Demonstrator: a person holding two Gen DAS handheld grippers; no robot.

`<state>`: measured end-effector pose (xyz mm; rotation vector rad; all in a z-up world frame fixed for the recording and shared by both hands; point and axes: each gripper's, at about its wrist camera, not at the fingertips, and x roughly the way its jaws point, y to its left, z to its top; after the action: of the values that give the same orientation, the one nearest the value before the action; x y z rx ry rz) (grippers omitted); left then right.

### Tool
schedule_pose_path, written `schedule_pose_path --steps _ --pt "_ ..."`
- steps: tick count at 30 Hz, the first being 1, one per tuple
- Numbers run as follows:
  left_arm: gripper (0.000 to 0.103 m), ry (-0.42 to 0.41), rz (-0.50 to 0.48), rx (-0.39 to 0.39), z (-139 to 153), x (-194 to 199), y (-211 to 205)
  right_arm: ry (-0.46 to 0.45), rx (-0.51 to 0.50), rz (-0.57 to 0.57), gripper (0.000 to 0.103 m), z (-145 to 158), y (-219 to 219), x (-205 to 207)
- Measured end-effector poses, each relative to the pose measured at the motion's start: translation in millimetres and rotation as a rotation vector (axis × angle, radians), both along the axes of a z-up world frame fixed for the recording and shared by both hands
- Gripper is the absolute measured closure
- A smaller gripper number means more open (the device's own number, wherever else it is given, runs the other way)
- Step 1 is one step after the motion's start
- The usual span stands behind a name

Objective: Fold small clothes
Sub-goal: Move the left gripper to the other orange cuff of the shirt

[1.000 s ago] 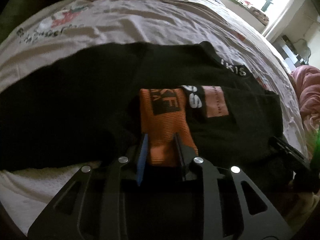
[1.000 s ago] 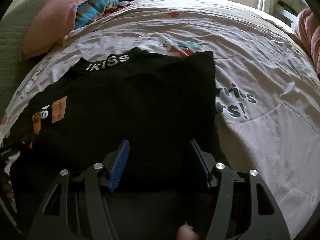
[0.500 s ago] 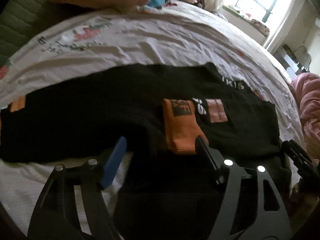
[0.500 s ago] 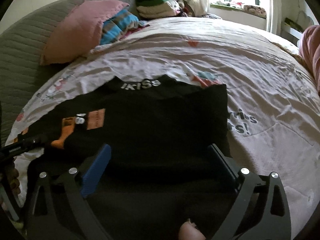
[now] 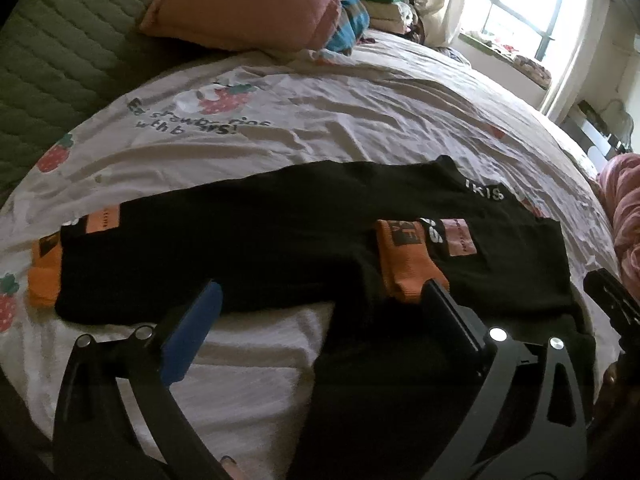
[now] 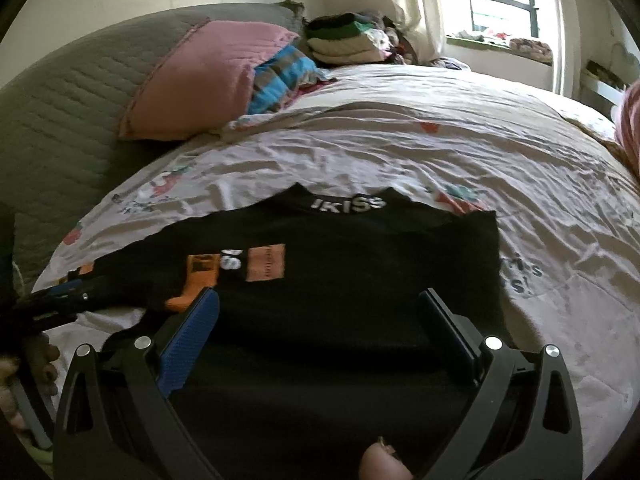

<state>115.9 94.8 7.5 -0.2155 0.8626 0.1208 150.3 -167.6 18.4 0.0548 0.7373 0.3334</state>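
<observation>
Left wrist view: we see the left gripper (image 5: 320, 304) with jaws spread wide, just finished opening, nothing between the pads. Its blue pad (image 5: 192, 336) hangs over the white bedsheet (image 5: 360, 120) at the near edge of the black sweater (image 5: 240, 240); the dark finger (image 5: 452, 320) sits just in front of the folded-in orange cuff (image 5: 404, 264), not pressing on it as far as we can tell.

Sweater lies flat on the bed, collar with white lettering (image 5: 484, 192) at the far edge. One sleeve is folded across the body, its orange cuff lying on the chest beside a pink patch (image 5: 460, 238). The other sleeve runs out to the left, with a second orange cuff (image 5: 46, 276) at its end on the sheet.

Right wrist view: right gripper (image 6: 320, 316) jaws also fully apart, just been opening, empty. Both fingers hover over the sweater body; we can't tell whether they touch the fabric. A fingertip (image 6: 380, 462) shows at the bottom edge. The other gripper shows at far left, with part of a hand (image 6: 40, 364) behind it.

Background: pink pillow (image 6: 200, 80) against a grey-green headboard (image 6: 60, 128), stacked folded clothes (image 6: 348, 38) near the window (image 6: 492, 0).
</observation>
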Motion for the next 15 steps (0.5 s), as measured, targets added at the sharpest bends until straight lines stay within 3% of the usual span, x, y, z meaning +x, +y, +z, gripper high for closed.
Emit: schedule_pose_path --steps 15 --pt "0.010 -0.027 0.129 0.028 4.2 -30.2 52.7 -0.030 -0.037 0.161 0.004 7.8 81.4 -15.2"
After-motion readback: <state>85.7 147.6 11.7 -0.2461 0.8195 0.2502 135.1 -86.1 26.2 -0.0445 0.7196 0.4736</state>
